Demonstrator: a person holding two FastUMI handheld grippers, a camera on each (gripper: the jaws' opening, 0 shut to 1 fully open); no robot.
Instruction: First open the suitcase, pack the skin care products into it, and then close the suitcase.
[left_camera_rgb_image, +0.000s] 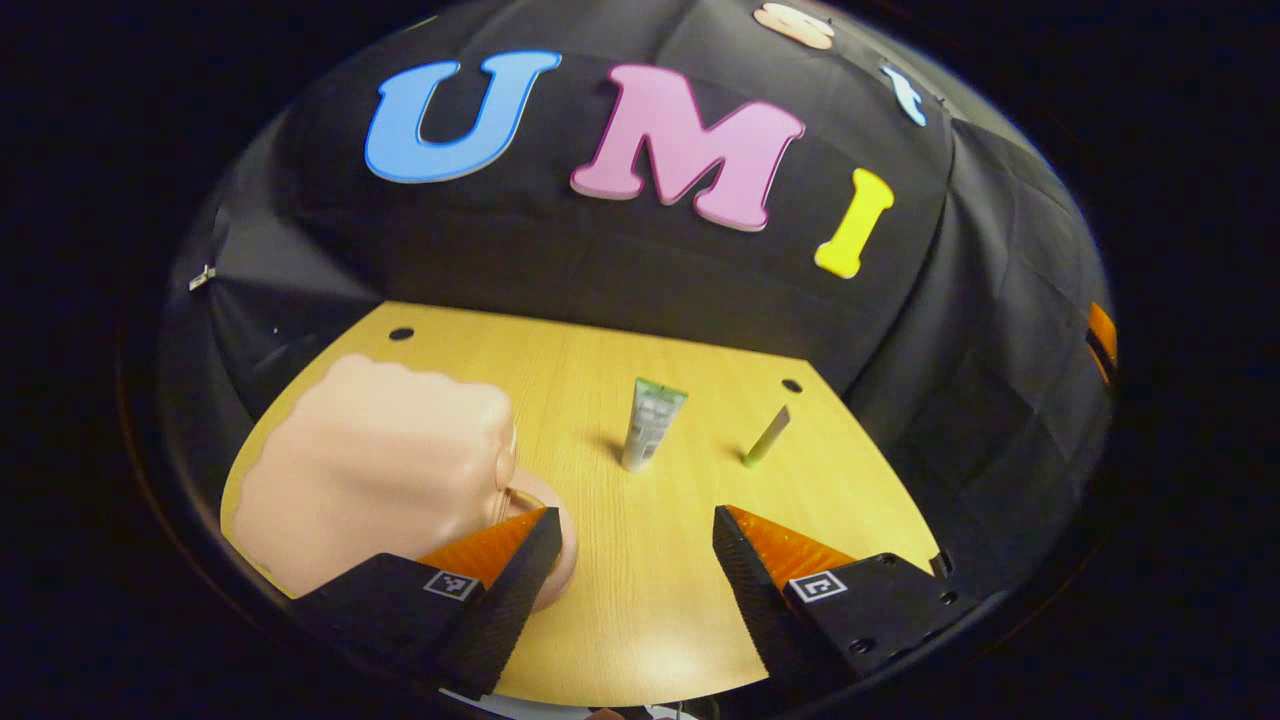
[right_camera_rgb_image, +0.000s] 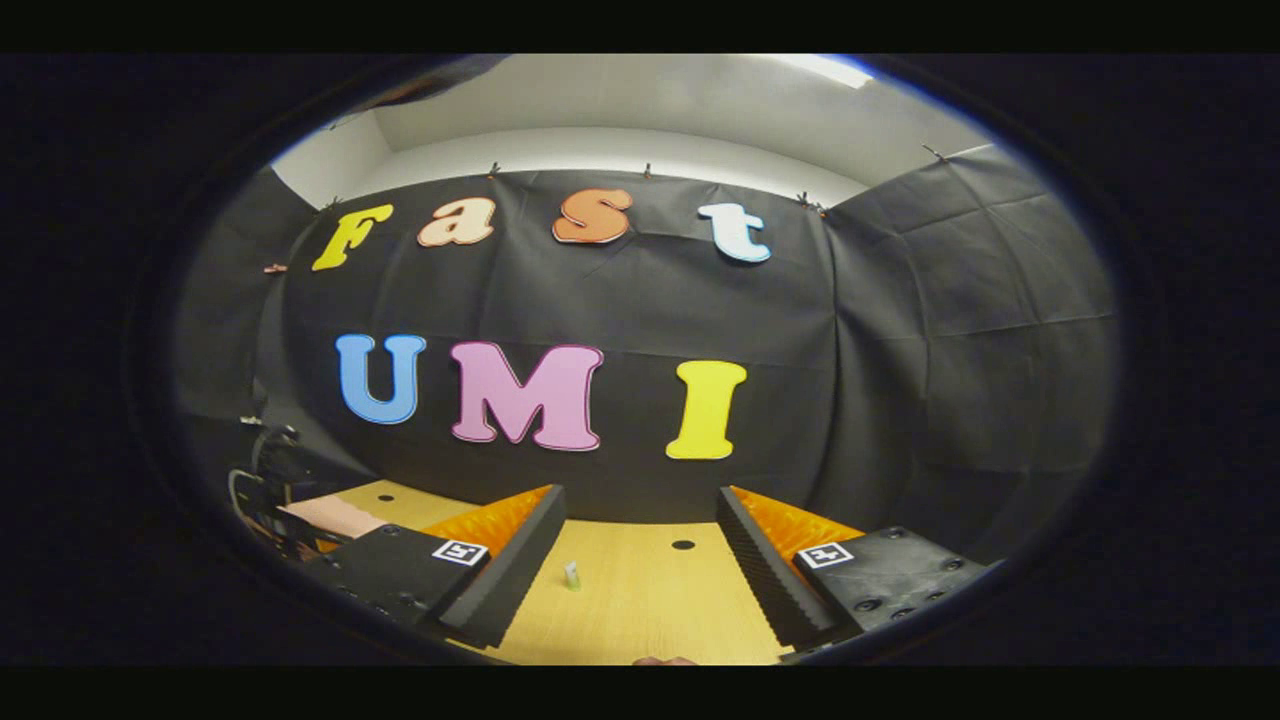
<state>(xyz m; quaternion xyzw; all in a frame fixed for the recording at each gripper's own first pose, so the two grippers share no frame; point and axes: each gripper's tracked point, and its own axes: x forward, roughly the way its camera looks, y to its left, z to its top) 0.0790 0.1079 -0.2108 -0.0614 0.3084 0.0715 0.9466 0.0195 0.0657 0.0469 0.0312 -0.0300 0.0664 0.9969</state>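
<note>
A pale pink rounded suitcase (left_camera_rgb_image: 375, 470) lies on the left side of the wooden table (left_camera_rgb_image: 650, 610); I cannot tell how its lid stands. A round pink part of it sits right by the left finger of my left gripper (left_camera_rgb_image: 637, 535), which is open and holds nothing. Beyond the fingers a white and green tube (left_camera_rgb_image: 652, 425) stands upright, and a thin green stick-like product (left_camera_rgb_image: 767, 437) leans to its right. My right gripper (right_camera_rgb_image: 640, 520) is open and empty, held higher and facing the wall. It sees a small green product (right_camera_rgb_image: 571, 575) and the suitcase (right_camera_rgb_image: 335, 517) far left.
Black cloth walls close the table at the back and on both sides. Two small dark holes (left_camera_rgb_image: 401, 333) (left_camera_rgb_image: 791, 385) mark the tabletop's far corners. Dark gear with cables (right_camera_rgb_image: 265, 480) sits at the left edge of the right gripper view.
</note>
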